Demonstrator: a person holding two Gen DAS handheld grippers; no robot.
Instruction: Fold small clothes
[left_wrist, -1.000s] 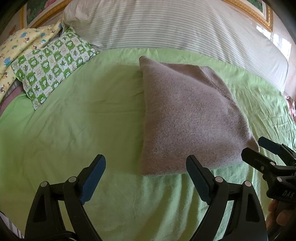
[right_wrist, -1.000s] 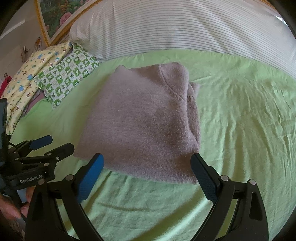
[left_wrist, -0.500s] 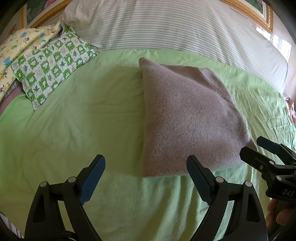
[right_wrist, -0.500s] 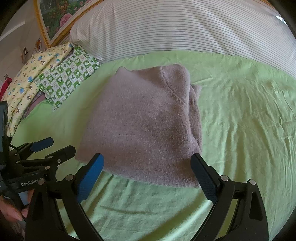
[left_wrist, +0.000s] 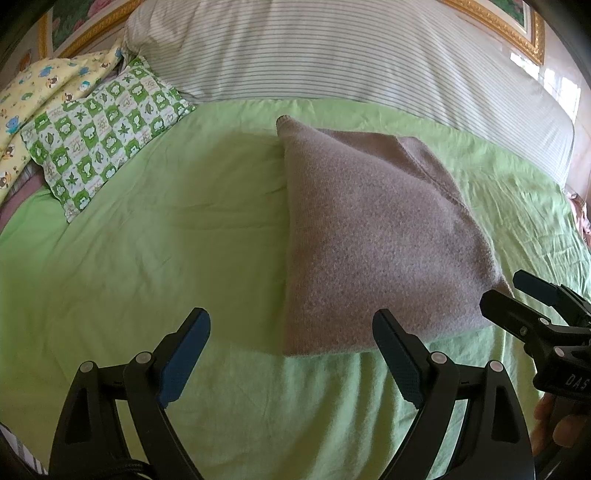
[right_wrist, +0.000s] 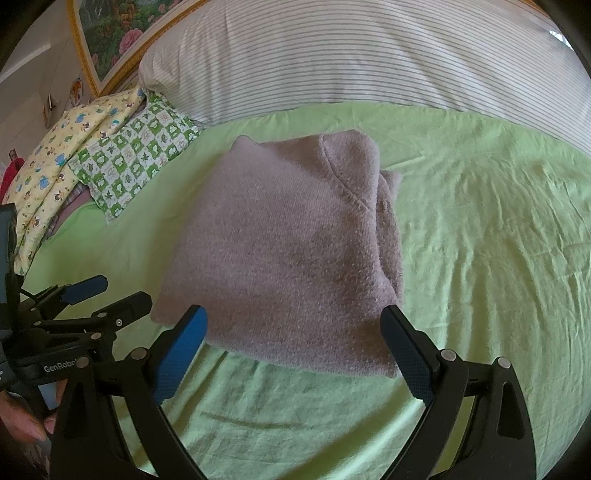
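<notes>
A mauve fleece garment (left_wrist: 373, 236) lies folded into a thick rectangle on the green bedsheet (left_wrist: 166, 236). The left gripper (left_wrist: 291, 345) hovers open just short of the near left corner of the fold, nothing between its blue pads. In the right wrist view the same folded garment (right_wrist: 288, 251) fills the middle, and the right gripper (right_wrist: 293, 338) stands open over its near edge, holding nothing. Each gripper shows at the edge of the other's view: the right one (left_wrist: 517, 295) at the right, the left one (right_wrist: 107, 295) at the left.
A large striped pillow (left_wrist: 332, 55) runs along the head of the bed. A green checked pillow (left_wrist: 99, 136) and a yellow patterned one (left_wrist: 40, 88) lie at the far left. A gold picture frame (left_wrist: 495, 22) hangs behind. A hand (right_wrist: 22, 421) holds the left gripper.
Both grippers have drifted slightly back from the garment, which sits a little farther up in each view. The folded garment itself has not moved, and both stay open.
</notes>
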